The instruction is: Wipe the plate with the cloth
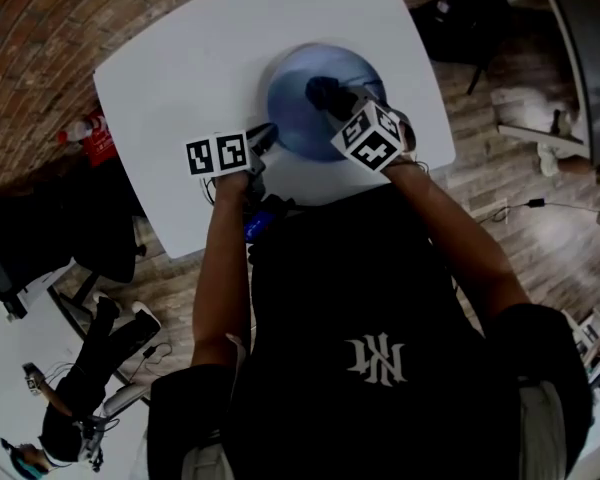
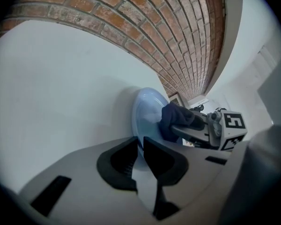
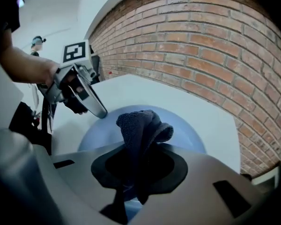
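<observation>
Jaws of the left gripper (image 2: 141, 143) stand nearly together, with the near rim of the pale blue plate (image 2: 149, 110) pinched between them. This pins the plate where it sits on the white bench (image 1: 180, 78). Jaws of the right gripper (image 3: 139, 159) are clamped on the dark blue cloth (image 3: 141, 125), which bunches out ahead of them in a loose wad. The wad hangs over the middle of the plate, and from the left gripper view it looks pressed to the plate's face, though firm contact is hard to confirm. The step in hand appears to be the wiping itself, with one side bracing and the other rubbing. The next move calls for bearing the wad down flat on the plate and sweeping it across toward the rim. The left grip needs to be firm enough that the plate neither slides on the smooth bench nor tips up at its held edge.
</observation>
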Tool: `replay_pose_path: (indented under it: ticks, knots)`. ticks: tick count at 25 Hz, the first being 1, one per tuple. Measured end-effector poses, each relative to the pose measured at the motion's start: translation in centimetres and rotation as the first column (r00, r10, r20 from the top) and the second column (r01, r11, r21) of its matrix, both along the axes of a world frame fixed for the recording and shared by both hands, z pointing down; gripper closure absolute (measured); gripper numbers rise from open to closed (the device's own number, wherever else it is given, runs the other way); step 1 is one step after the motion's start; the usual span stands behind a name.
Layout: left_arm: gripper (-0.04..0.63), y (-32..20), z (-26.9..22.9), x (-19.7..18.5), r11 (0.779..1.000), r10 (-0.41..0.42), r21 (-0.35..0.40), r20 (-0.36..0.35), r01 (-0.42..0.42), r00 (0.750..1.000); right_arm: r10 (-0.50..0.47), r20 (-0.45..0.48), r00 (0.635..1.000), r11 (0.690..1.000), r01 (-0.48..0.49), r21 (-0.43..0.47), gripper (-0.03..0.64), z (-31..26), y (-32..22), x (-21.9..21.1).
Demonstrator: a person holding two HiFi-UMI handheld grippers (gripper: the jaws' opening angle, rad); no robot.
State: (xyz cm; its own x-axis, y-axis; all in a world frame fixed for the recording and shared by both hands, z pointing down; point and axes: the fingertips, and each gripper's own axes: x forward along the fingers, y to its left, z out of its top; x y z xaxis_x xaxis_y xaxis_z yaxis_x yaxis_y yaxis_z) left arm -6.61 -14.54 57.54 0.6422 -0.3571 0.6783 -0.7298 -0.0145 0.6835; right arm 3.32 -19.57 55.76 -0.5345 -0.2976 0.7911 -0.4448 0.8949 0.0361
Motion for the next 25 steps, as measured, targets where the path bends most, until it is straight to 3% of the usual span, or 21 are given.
replay_pose_path:
  ticks: [4, 10, 18, 25]
  knots:
    - [0.554, 0.0, 0.0, 0.0, 1.000, 0.004, -0.002, 0.005, -0.004, 1.000, -0.023, 0.107, 0.994, 0.992, 0.036, -0.122, 0.528, 0.1, 3.2, -3.3]
    - [0.554, 0.0, 0.1, 0.0, 1.000, 0.005, 0.002, 0.013, -0.005, 1.000, -0.118, 0.084, 0.989, 0.978, 0.130, -0.164, 0.528, 1.7, 6.0, -5.1]
    - [0.554, 0.0, 0.0, -0.1, 1.000, 0.005, 0.007, 0.022, -0.005, 1.000, -0.234, 0.024, 0.972, 0.966, 0.235, -0.103, 0.528, 2.0, 6.2, -5.3]
    - [0.555, 0.0, -0.1, -0.2, 1.000, 0.004, 0.010, 0.021, -0.004, 1.000, -0.213, -0.066, 0.975, 0.976, 0.209, -0.055, 0.528, 2.1, 4.9, -2.2]
